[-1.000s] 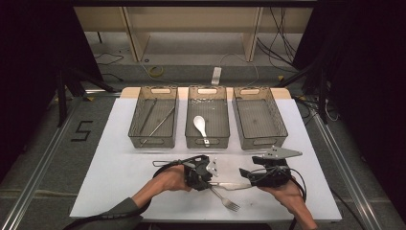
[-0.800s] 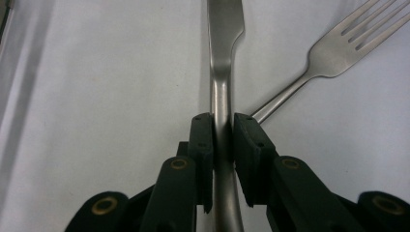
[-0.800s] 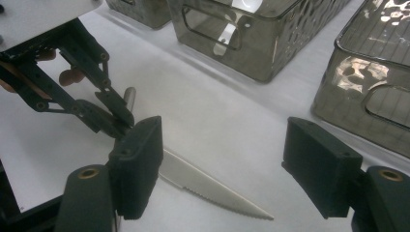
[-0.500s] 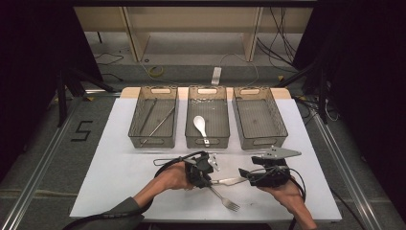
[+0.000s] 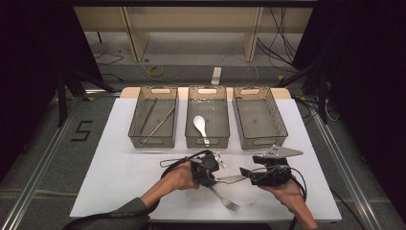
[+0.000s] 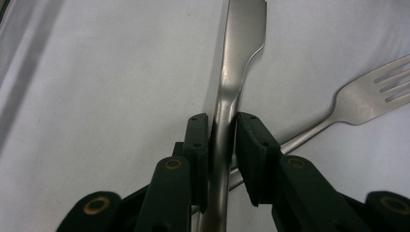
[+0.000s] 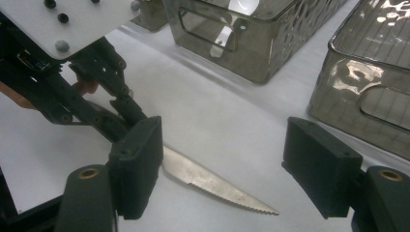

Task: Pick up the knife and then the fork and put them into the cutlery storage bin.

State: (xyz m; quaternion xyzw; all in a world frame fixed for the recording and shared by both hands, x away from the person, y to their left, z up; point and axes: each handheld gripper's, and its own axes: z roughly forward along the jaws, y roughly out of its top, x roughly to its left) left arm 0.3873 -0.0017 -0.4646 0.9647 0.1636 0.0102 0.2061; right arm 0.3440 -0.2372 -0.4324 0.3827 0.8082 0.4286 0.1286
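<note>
Steel is glinting at the table's near middle in the high view: your left gripper (image 5: 207, 168) is pinching a table knife (image 5: 231, 179) whose blade is pointing toward 3 o'clock at your right gripper (image 5: 258, 175), and a fork (image 5: 225, 200) is lying at 5 o'clock from the left one. In the left gripper view, you are pressing both pads on the knife's handle (image 6: 223, 145), jaws nearly together, the fork (image 6: 358, 104) crossing beneath toward 2 o'clock. In the right gripper view, your jaws are standing wide apart, gripping nothing, the serrated blade (image 7: 217, 186) lying between them on the white table (image 7: 203, 111).
</note>
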